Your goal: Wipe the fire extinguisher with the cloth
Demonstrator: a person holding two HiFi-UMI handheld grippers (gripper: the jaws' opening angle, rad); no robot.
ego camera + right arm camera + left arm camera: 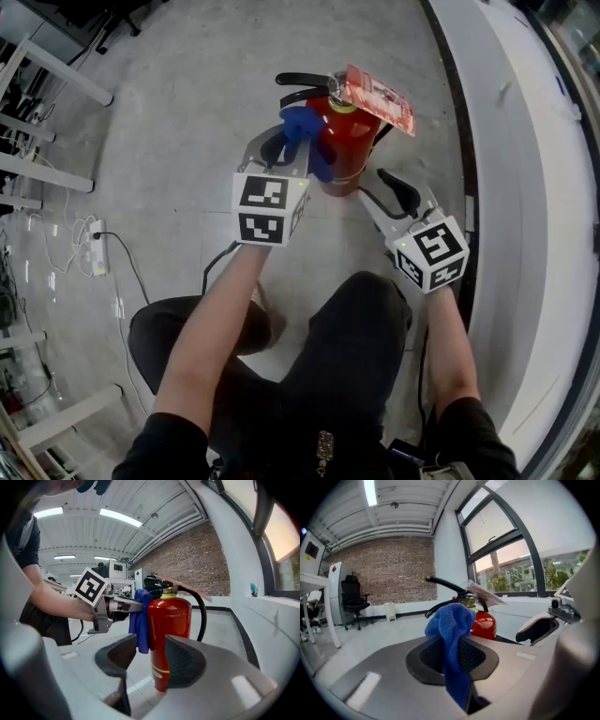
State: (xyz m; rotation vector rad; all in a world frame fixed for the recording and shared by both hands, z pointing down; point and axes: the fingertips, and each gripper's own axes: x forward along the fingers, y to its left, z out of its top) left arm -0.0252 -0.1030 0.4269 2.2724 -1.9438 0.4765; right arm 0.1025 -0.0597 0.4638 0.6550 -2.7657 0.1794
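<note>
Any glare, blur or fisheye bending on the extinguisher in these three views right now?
Head view: evenly lit and sharp, frame edges curve, fire extinguisher clear. Left gripper view: strong fisheye, bright windows, blue cloth close and slightly soft. Right gripper view: fisheye bends the ceiling lights; a pale vertical sheen runs down the fire extinguisher.

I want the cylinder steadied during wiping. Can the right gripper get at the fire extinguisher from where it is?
Probably yes. The right gripper is open, with the fire extinguisher straight ahead and nothing between. The left gripper holds the blue cloth at its other side.
</note>
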